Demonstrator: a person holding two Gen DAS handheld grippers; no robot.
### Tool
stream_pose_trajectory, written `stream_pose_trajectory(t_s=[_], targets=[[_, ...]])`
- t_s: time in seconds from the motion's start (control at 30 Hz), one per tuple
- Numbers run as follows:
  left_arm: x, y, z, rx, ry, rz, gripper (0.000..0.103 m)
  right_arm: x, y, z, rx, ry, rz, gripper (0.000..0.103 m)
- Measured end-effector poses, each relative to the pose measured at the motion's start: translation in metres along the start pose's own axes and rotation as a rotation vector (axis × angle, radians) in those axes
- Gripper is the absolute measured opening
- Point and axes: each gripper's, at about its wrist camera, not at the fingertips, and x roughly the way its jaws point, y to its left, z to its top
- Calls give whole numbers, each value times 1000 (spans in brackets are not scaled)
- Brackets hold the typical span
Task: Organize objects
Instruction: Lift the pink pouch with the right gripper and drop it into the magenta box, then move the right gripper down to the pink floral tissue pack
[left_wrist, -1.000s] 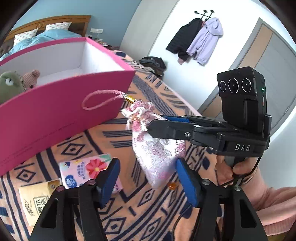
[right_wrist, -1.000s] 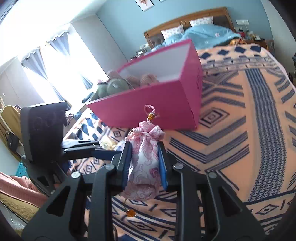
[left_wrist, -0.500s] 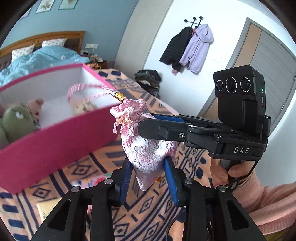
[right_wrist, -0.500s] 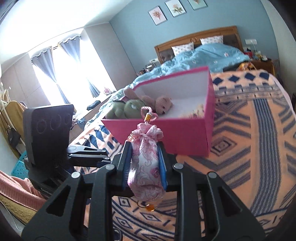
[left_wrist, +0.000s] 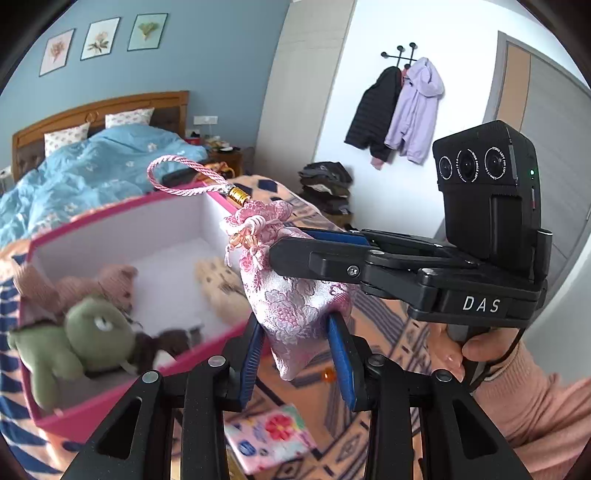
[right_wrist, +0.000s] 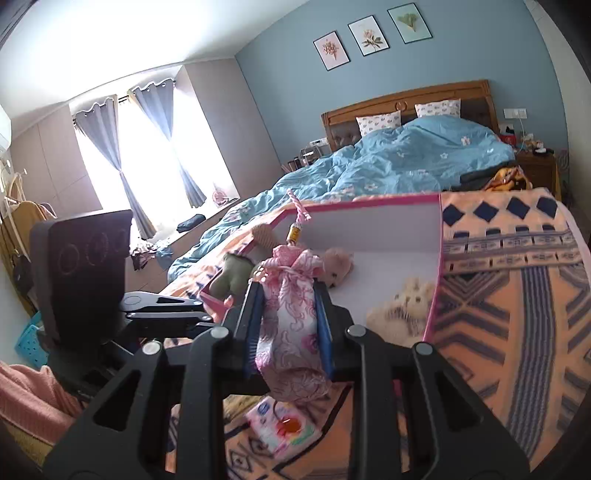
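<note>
The right tool (right_wrist: 288, 328) was pinching the pink brocade pouch (right_wrist: 290, 325) between its blue pads, gripping it about the middle. The left tool (left_wrist: 295, 354) had its pads closed in on the same pouch (left_wrist: 291, 306) lower down — both flanked the bottom end, though whether they truly pressed it I couldn't tell. The pouch hung upright in the air, its twisted pink cord loop (left_wrist: 177, 177) standing out above the gold bead at its gathered neck. Just beyond it sat the open pink box (left_wrist: 110, 229) on the patterned blanket (right_wrist: 517, 314), and inside lay a green plush toy (left_wrist: 85, 336), a pink plush bear (left_wrist: 107, 284) and a cream fluffy toy (right_wrist: 402, 306). Below the tools, on the blanket, lay a pink flowered packet (left_wrist: 273, 439). Behind all this stood the bed with a blue duvet (right_wrist: 399, 158).
</note>
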Motion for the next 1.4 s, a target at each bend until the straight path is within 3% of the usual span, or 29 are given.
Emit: stream_pose_trajectory(t_s=[0.53, 1.0, 1.2, 1.4], targets=[[14, 34, 44, -11, -27, 111, 36, 41, -25, 49, 8, -13, -22, 30], [64, 67, 42, -78, 79, 163, 36, 84, -58, 40, 86, 87, -83, 30], [87, 77, 43, -106, 139, 219, 35, 93, -68, 36, 101, 112, -154, 31], [94, 82, 40, -127, 136, 262, 36, 91, -78, 29, 128, 118, -207, 31]])
